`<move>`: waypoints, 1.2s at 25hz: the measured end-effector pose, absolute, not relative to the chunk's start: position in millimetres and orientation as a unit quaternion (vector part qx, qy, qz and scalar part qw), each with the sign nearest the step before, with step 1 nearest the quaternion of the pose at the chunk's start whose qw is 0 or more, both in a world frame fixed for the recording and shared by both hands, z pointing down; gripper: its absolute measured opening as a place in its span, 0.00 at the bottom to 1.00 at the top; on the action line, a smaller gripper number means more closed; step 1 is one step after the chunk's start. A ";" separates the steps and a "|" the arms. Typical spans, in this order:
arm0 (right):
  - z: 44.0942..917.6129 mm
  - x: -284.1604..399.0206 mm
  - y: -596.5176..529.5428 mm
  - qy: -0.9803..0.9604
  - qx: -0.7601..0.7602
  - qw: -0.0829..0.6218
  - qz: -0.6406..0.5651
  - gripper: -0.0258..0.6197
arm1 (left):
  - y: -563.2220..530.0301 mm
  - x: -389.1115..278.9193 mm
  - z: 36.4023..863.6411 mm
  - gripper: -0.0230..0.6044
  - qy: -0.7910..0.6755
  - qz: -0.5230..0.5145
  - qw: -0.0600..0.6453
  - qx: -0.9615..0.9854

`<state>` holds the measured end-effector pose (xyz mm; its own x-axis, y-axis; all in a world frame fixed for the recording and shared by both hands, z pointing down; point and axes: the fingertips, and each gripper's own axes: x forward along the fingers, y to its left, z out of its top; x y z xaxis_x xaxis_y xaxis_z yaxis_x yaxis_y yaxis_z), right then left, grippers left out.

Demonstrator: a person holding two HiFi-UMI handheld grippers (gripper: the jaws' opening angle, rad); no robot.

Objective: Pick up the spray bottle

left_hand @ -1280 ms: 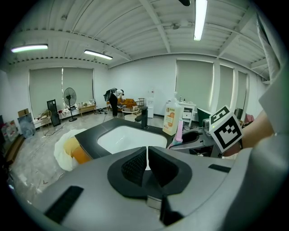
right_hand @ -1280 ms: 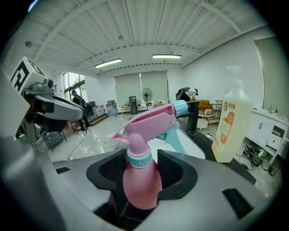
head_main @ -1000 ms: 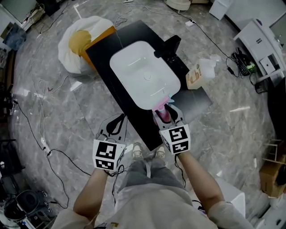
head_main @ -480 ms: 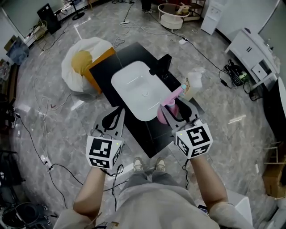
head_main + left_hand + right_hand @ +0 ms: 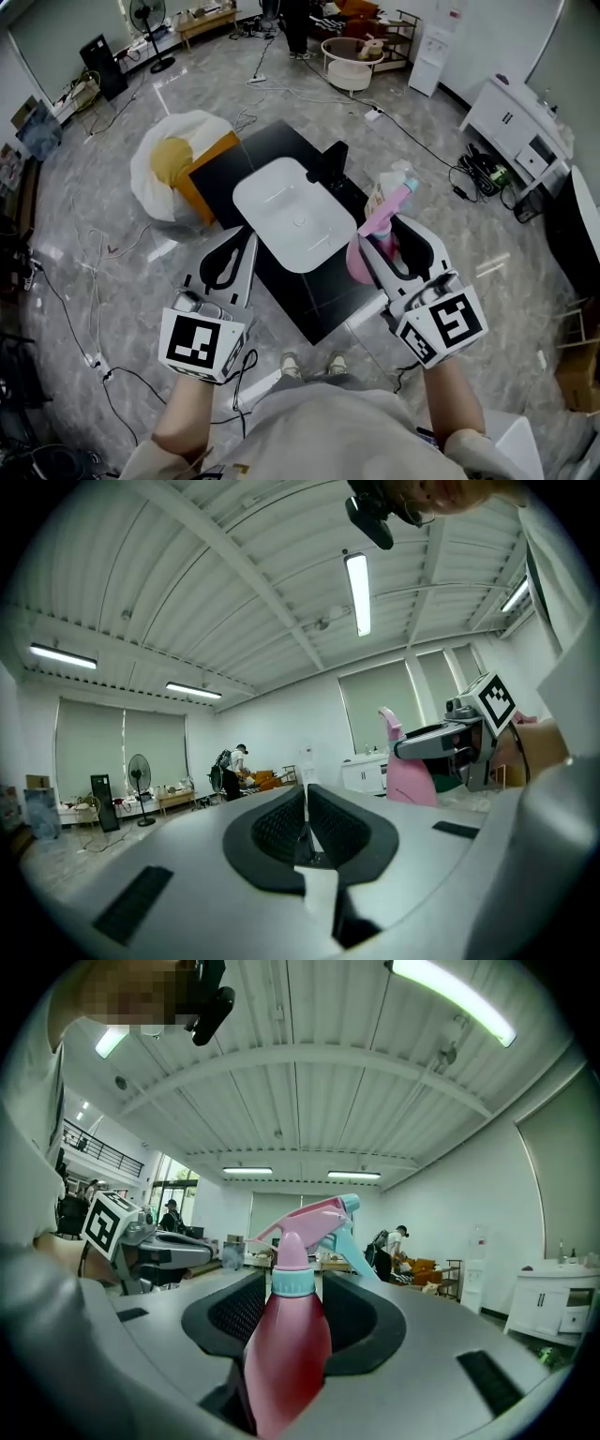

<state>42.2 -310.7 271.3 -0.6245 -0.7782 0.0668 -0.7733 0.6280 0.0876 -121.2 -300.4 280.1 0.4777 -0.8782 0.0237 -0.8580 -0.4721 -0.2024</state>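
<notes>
Above the table's (image 5: 314, 305) near right edge, we grip the bottle (image 5: 360, 263) between our right gripper's (image 5: 384, 246) pads; our left gripper (image 5: 234, 247), jaws together and empty, hovers beside the basin (image 5: 292, 217).

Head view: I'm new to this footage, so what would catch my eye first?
The pink spray bottle stands upright, clamped in the right tongs. To its left in the picture, a white basin sits on a black table. The left tongs are shut on nothing.
</notes>
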 end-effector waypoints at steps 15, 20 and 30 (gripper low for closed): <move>301.8 54.1 -253.9 -0.902 0.429 0.056 0.006 0.37 | -266.1 -117.9 323.4 0.08 0.503 -0.082 0.023 -0.860; 304.2 52.0 -253.6 -0.903 0.426 0.057 0.008 0.37 | -261.8 -121.1 329.7 0.08 0.504 -0.090 0.019 -0.859; 301.4 50.1 -257.5 -0.904 0.425 0.054 0.004 0.36 | -263.4 -116.2 328.1 0.08 0.501 -0.090 0.019 -0.860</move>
<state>50.1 -257.5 301.4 -0.6334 -0.7673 0.1009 -0.7682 0.6391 0.0379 -116.2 -263.4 328.1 0.4816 -0.8659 0.1354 -0.8590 -0.4970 -0.1227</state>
